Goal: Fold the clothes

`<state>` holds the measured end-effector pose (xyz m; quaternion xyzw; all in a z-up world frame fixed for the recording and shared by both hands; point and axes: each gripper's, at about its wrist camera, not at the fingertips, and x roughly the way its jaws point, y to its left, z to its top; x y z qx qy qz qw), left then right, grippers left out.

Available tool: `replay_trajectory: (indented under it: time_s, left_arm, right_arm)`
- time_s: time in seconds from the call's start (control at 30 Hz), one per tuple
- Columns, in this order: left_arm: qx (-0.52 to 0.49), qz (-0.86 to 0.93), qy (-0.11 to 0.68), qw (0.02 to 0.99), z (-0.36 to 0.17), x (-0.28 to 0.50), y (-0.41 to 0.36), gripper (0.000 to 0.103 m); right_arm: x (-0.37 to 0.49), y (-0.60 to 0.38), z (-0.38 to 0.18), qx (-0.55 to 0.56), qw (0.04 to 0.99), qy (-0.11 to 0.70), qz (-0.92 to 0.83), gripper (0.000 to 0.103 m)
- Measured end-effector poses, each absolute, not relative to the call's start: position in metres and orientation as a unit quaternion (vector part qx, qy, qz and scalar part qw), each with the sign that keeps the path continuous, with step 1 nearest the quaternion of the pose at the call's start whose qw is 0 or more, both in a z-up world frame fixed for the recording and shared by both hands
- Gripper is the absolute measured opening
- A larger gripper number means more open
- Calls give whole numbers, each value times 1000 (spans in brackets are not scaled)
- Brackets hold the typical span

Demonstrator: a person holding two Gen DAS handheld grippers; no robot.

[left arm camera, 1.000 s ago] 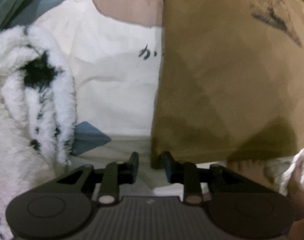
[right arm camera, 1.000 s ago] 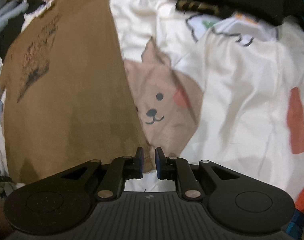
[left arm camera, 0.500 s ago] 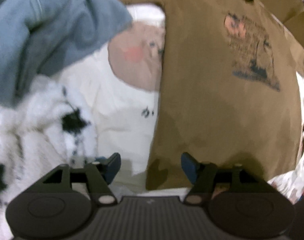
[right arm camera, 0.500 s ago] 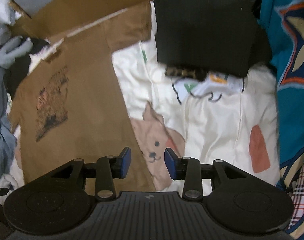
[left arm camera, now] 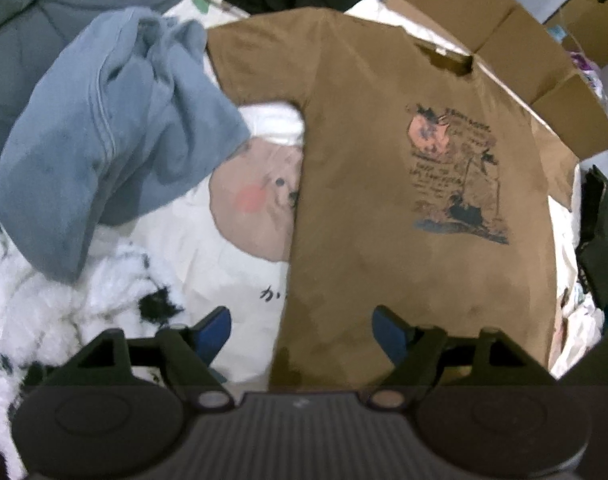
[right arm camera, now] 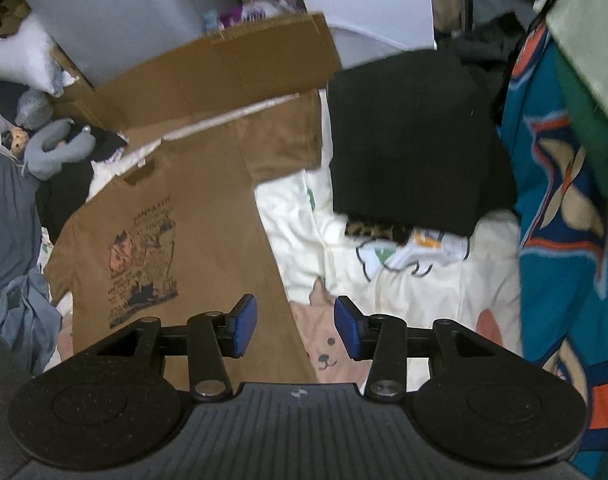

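A brown T-shirt (left arm camera: 384, 208) lies spread flat, print side up, on a cream bedsheet (left arm camera: 207, 264) patterned with cartoon bears; its dark-and-pink chest graphic (left arm camera: 452, 176) and its collar, at the far end, are both visible, and one short sleeve reaches out toward a crumpled blue-grey garment (left arm camera: 103, 148) heaped just beside it. The left gripper (left arm camera: 301, 330) hangs above the shirt's near hem with its jaws opening and nothing between the blue pads, the hem's corner showing in the gap below. The right gripper (right arm camera: 295, 326) hangs over the shirt's other long edge, where brown cloth meets the sheet's bear face (right arm camera: 328, 348) (only the eyes and muzzle show past the gripper body); its jaws are opening too, and they hold nothing. A white fluffy fabric with black spots (left arm camera: 63, 312) fills the near left of the left wrist view. In the right wrist view a folded black garment (right arm camera: 416, 140) sits on the sheet beyond the shirt, atop a leopard-print piece, with a teal patterned cloth (right arm camera: 564, 240) hanging at the right. Flattened cardboard (right arm camera: 223, 76) lies past the collar end, touching the shirt's shoulder
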<state>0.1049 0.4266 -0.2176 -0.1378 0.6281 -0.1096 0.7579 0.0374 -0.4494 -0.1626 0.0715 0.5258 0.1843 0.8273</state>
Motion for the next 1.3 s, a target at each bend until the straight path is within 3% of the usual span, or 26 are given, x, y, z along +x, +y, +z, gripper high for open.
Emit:
replay_trajectory:
  time_s: [0.5, 0.97, 1.3]
  left_arm:
    - [-135, -120, 585, 791, -166, 105, 430, 84]
    - [-124, -100, 547, 822, -161, 120, 428, 83]
    - [-129, -96, 523, 837, -175, 148, 409, 72]
  right_arm:
    - [17, -475, -105, 86, 866, 462, 169, 55]
    - [32, -491, -123, 96, 873, 457, 143, 55]
    - [70, -472, -155, 94, 871, 461, 143, 55]
